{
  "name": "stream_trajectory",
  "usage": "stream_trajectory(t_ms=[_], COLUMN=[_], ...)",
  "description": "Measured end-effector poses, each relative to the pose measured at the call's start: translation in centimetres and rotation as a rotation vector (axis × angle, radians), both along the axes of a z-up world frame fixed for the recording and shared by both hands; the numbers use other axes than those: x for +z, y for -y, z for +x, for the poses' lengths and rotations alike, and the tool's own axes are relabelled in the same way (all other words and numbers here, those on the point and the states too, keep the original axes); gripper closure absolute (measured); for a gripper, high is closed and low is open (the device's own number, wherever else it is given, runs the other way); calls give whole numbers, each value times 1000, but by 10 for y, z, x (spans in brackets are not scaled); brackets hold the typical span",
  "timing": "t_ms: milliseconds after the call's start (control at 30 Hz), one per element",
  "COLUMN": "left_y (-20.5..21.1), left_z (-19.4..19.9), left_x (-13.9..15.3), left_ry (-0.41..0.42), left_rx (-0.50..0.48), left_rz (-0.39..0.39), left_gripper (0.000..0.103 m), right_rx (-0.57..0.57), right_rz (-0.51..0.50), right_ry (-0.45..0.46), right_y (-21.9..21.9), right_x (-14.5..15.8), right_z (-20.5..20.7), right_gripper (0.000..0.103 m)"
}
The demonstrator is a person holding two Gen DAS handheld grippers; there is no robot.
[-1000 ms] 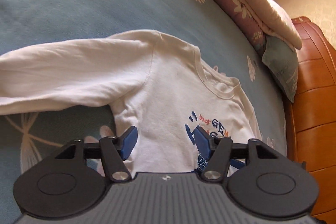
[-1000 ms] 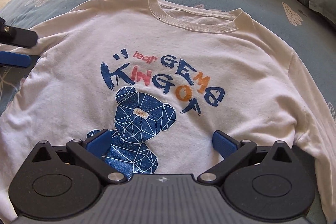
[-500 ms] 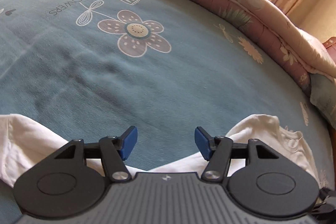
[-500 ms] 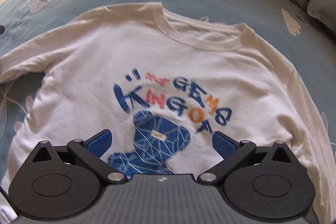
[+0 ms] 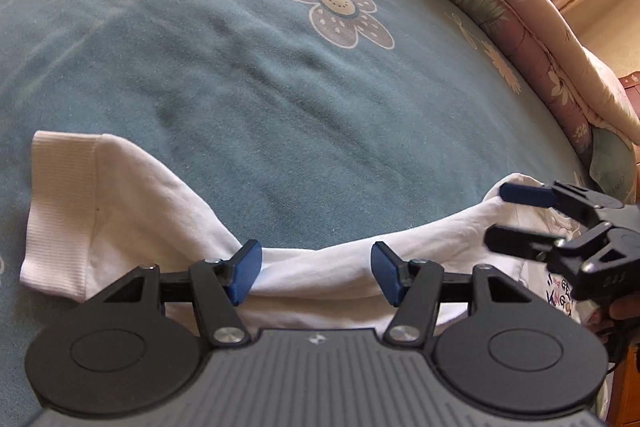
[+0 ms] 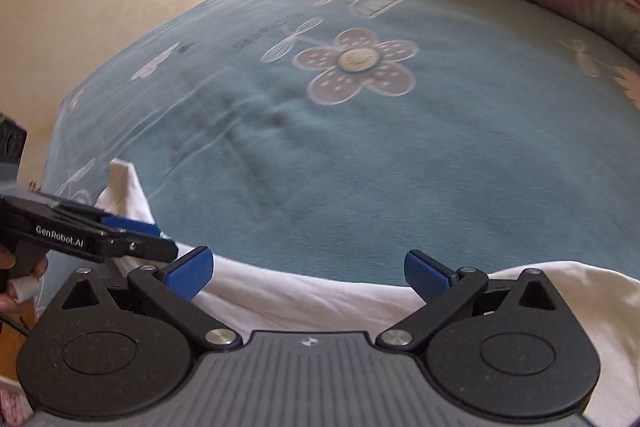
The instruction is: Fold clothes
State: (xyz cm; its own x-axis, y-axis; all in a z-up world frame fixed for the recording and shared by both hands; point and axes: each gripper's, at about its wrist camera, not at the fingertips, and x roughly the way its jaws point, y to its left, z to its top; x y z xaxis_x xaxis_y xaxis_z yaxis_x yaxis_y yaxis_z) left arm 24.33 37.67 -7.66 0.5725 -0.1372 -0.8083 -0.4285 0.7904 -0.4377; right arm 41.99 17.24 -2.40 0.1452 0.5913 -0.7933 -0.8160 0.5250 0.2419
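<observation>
We're seeing the white long-sleeved cotton shirt (image 5: 132,227) lying flat on the blue flowered bedsheet (image 5: 280,87). Both left gripper (image 5: 316,275) and right gripper (image 6: 306,273) are hovering spread, empty, over its sleeve. Only the left view is showing the ribbed cuff (image 5: 60,211).

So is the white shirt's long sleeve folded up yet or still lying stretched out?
Stretched out. The sleeve lies flat on the blue bedspread, its ribbed cuff far out from the shirt, with no fold across it.
</observation>
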Motion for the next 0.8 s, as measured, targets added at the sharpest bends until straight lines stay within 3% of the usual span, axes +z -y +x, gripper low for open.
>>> stream_trajectory(t_ms=[100, 167, 300, 433, 533, 567, 700, 800], left_y=[-6, -10, -18, -38, -49, -51, -54, -53], left_z=[-7, -9, -6, 13, 39, 47, 67, 67], left_x=[4, 9, 28, 43, 46, 43, 30, 21], left_ry=[2, 1, 29, 32, 4, -18, -113, -179], left_rx=[-4, -13, -126, -354, -598, -663, -881, -959], left_rz=[-12, -8, 54, 228, 356, 364, 321, 298], left_gripper=[43, 43, 43, 46, 63, 68, 68, 68], right_rx=[89, 115, 164, 160, 132, 127, 117, 124], right_rz=[-75, -130, -184, -190, -173, -167, -153, -151], right_ry=[-84, -91, -70, -69, -93, -94, -88, -74], right_y=[-15, -12, -4, -3, 1, 2, 5, 6], right_x=[-22, -32, -39, -38, -38, -38, -38, -38], right_z=[-12, -26, -50, -51, -45, -44, -45, -47], right_gripper=[0, 0, 0, 0, 0, 0, 0, 0])
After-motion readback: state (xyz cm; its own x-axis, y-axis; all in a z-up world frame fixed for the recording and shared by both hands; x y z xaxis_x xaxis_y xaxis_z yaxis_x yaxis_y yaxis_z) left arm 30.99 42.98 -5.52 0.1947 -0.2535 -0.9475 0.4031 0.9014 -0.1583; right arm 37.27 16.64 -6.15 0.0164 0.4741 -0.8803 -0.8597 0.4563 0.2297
